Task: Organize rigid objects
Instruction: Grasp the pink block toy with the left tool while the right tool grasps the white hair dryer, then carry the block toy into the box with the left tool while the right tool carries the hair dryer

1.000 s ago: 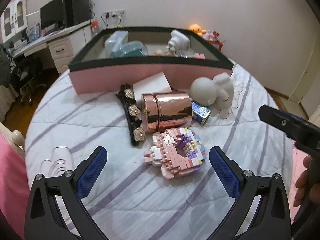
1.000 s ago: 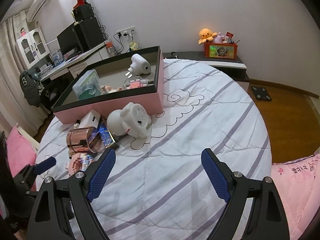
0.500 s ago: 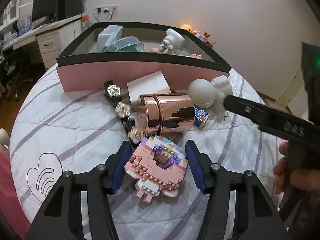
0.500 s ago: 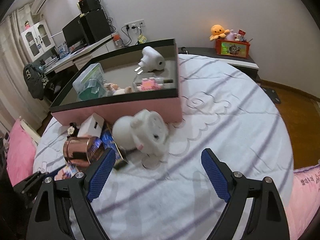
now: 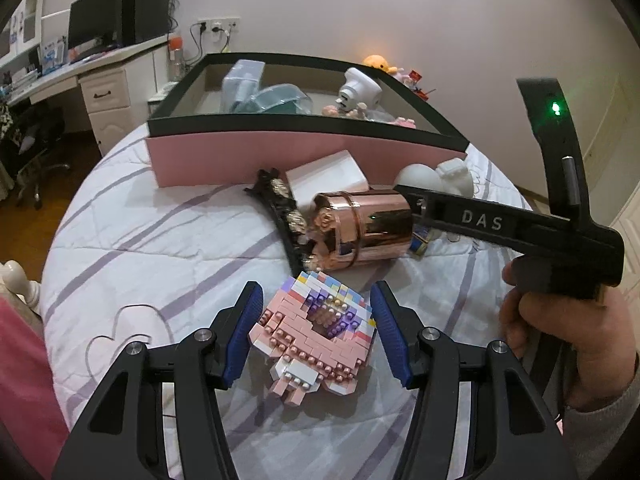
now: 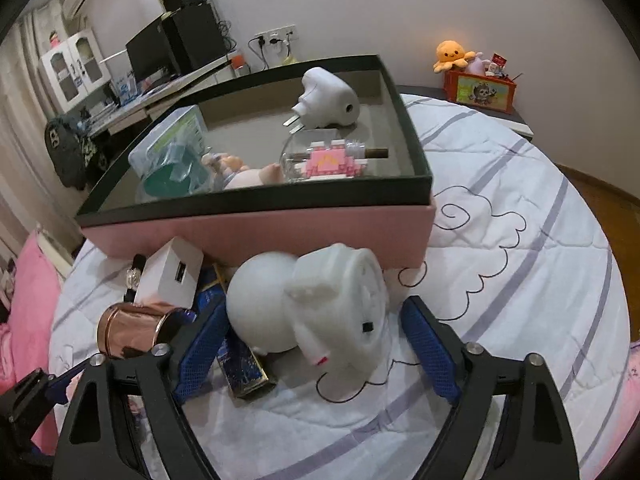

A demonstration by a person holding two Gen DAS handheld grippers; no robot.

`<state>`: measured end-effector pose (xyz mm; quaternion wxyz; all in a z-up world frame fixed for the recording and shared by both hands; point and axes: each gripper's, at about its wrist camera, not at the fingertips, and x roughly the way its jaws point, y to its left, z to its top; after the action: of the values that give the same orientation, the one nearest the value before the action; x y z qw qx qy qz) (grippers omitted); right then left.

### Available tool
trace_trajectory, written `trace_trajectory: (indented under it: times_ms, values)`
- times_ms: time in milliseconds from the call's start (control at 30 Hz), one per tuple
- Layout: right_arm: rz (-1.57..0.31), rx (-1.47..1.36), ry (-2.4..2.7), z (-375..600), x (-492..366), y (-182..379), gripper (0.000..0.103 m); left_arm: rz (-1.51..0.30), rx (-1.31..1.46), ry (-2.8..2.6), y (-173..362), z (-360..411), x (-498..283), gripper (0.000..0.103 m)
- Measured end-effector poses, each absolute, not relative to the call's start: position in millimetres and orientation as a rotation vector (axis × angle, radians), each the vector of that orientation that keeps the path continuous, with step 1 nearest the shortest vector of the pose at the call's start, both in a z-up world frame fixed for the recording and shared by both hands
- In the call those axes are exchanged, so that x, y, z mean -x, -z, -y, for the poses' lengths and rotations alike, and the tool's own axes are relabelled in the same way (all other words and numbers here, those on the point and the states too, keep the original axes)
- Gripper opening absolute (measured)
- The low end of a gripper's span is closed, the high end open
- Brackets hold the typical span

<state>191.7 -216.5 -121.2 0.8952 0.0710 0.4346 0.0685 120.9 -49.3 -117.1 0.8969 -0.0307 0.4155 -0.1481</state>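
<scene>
My left gripper point(image 5: 316, 332) is shut on a pink brick-built figure point(image 5: 316, 336), its blue pads against both sides, just above the bedspread. My right gripper point(image 6: 316, 344) is open around a white pig-shaped toy point(image 6: 316, 304) lying on the bed, pads apart from it on both sides. The right gripper's body also shows in the left wrist view point(image 5: 500, 224). A pink box with a dark rim point(image 6: 256, 232) behind holds a white plug, a clear case and small toys.
A rose-gold tin point(image 5: 360, 236) lies on its side beside a black flower hair clip point(image 5: 284, 216), a white cube point(image 5: 326, 178) and a blue-gold packet point(image 6: 240, 360). A desk with a monitor point(image 5: 92, 32) stands at the far left.
My left gripper moved forward and closed on the brick figure, then lifted it slightly. My right gripper moved left and down until it framed the white pig toy.
</scene>
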Motion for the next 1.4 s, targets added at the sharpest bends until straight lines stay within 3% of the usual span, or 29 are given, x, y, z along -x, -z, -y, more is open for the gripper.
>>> trace_trajectory:
  times_ms: [800,1100,1400]
  values:
    - [-0.771,-0.163,-0.204,226,-161,46,0.078,-0.702,0.097,0.272,52,11,-148,0.057]
    - [-0.68,-0.118,-0.228,220,-201,0,0.078,-0.582,0.077,0.281,-2,14,-204,0.057]
    - [-0.694,-0.11,-0.236,214,-259,-1,0.078,-0.592,0.062,0.303,-5,39,-278,0.057]
